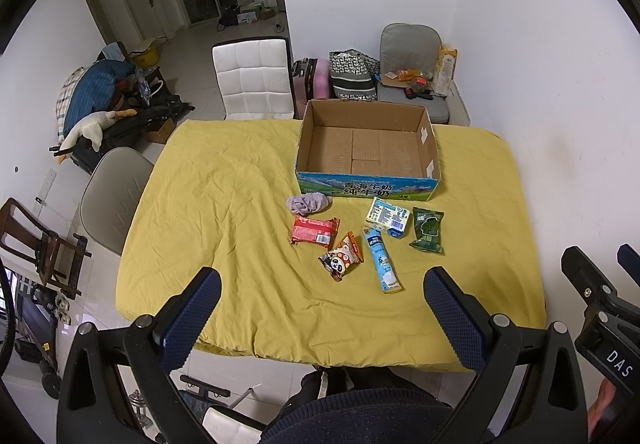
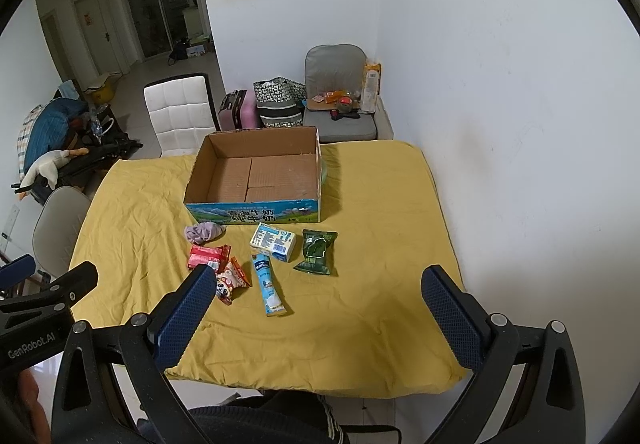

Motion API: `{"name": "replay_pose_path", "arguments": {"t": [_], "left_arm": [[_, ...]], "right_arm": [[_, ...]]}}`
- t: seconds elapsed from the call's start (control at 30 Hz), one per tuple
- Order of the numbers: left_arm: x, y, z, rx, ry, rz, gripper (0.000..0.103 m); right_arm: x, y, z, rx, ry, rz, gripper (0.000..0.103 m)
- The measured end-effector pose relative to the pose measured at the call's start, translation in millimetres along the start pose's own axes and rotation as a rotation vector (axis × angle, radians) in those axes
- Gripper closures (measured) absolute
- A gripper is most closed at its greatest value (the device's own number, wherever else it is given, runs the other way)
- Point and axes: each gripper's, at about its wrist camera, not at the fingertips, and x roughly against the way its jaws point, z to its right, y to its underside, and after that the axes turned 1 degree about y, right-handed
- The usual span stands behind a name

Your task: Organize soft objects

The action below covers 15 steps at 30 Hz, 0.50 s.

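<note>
Left view: my left tool (image 1: 322,298) hangs wide open over the near edge of the worktop (image 1: 224,180), draped in crinkled yellow cloth. A crumpled lilac cloth (image 1: 307,203) lies just before the open cardboard box (image 1: 366,152), glossy snack packets beside it. Right view: my right tool (image 2: 316,296) gapes open too; the green packet (image 2: 317,252) and long blue tube (image 2: 267,284) lie flat.
</note>
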Motion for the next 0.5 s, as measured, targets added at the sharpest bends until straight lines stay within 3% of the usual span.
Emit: {"name": "replay_pose_path", "arguments": {"t": [0.5], "left_arm": [[-11.3, -1.5, -0.9, 0.010, -0.002, -0.025, 0.000]], "right_arm": [[-5.8, -1.2, -1.4, -0.001, -0.011, -0.023, 0.000]]}}
